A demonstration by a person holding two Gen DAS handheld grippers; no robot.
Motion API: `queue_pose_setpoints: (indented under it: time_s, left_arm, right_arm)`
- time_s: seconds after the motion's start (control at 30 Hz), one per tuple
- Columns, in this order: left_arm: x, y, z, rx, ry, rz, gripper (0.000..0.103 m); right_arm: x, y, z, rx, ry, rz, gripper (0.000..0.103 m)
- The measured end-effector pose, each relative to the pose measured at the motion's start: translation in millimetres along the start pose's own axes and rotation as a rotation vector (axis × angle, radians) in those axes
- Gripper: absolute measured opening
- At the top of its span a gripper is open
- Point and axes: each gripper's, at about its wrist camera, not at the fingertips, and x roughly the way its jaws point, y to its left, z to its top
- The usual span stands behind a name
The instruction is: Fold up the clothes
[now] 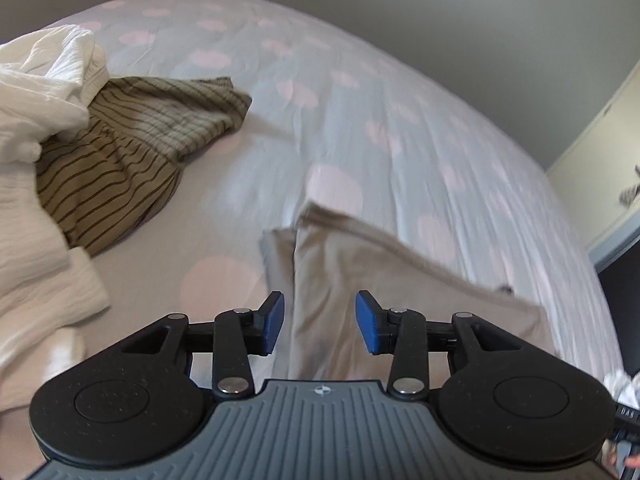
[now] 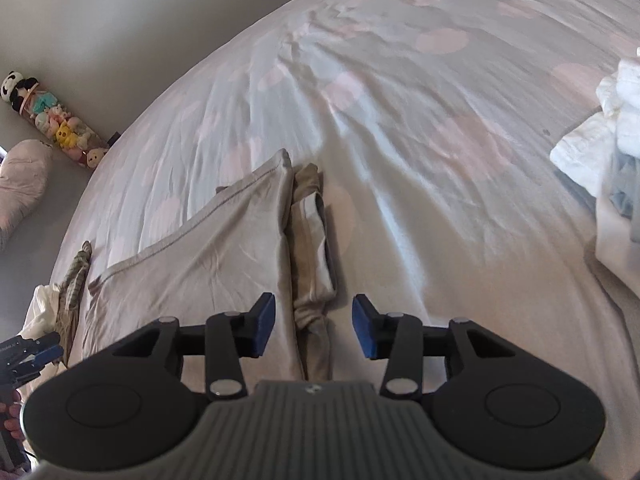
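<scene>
**Both jaws open above a folded beige garment on the bed**

The bed (image 1: pixel 400 128) fills both views, covered in a pale grey sheet with faint pink dots, wrinkled toward the far side in the right wrist view.

A beige garment (image 1: pixel 384 280) lies on the sheet, folded into a flat panel with a stitched hem along its far edge. In the right wrist view the same beige garment (image 2: pixel 200 256) shows a narrower folded strip running along its right side, just beside the main panel.

On the left in the left wrist view sits a heap of white crinkled cloth (image 1: pixel 36 128), and touching it, partly beneath it, a tan garment with dark stripes (image 1: pixel 120 160). Both lie well apart from the beige piece. In the right wrist view another pile of white cloth (image 2: pixel 608 120) rests at the right edge of the bed.

The left gripper (image 1: pixel 319 322) hangs over the near end of the beige garment, its jaws spread wide and holding nothing; the garment's left fold line passes between the blue pads.

The right gripper (image 2: pixel 313 326) likewise has its jaws wide apart and empty, with the narrow folded strip lying between and below them.

A row of plush toys (image 2: pixel 56 124) stands against the wall beyond the bed.
</scene>
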Motion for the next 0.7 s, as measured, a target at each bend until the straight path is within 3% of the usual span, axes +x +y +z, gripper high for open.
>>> queue_pose_setpoints:
  time_s: [0.1, 0.4, 0.53, 0.6, 0.67, 0.7]
  left_arm:
    - [16.1, 7.1, -3.1, 0.009, 0.006, 0.009, 0.037]
    - [33.9, 34.3, 9.8, 0.002, 0.010, 0.040, 0.037]
    - [36.7, 29.6, 10.4, 0.058, 0.031, 0.068, 0.036]
    - [34.2, 27.6, 11.6, 0.072, 0.030, 0.064, 0.036]
    - [31.3, 26.3, 12.8, 0.081, 0.026, 0.058, 0.036]
    - [29.8, 25.6, 13.4, 0.086, 0.025, 0.055, 0.036]
  right_arm:
    - [16.6, -2.0, 10.9, 0.017, 0.000, 0.016, 0.064]
    - [66.6, 1.2, 35.6, 0.018, 0.026, 0.041, 0.063]
    - [80.3, 11.6, 39.9, -0.025, 0.032, 0.012, 0.047]
    - [84.1, 15.7, 41.3, -0.037, 0.031, 0.001, 0.035]
    - [86.9, 20.9, 41.6, -0.037, 0.036, 0.007, 0.014]
    - [87.5, 24.8, 41.5, -0.042, 0.039, 0.003, 0.012]
